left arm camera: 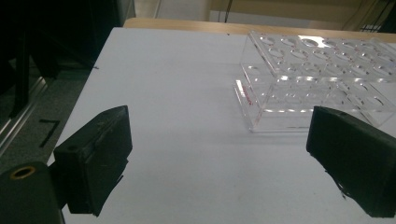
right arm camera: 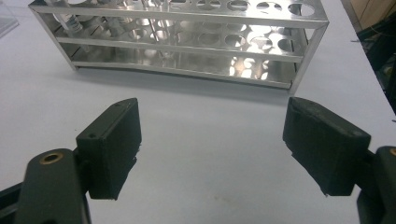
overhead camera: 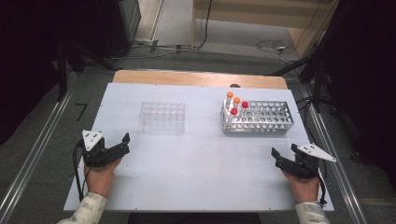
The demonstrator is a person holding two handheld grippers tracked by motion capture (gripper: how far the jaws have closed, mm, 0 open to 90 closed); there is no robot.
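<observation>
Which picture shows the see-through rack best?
The left gripper view: the clear plastic rack sits close, its round holes plain and empty. The high view shows the whole rack, small and faint. The right gripper view catches a corner at its left edge.

Both grippers [overhead camera: 125, 141] [overhead camera: 276, 156] rest apart, fingers empty, near racks [overhead camera: 162, 116] [overhead camera: 258, 117].

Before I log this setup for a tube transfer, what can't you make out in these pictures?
- Capped tubes: high view, too small to tell contents or labels.
- Metal rack: right gripper view, the top edge cuts off the tube caps.
- Clear rack: left gripper view, its right end is cut off by the edge and hidden behind the left hand-held gripper jaw.
</observation>
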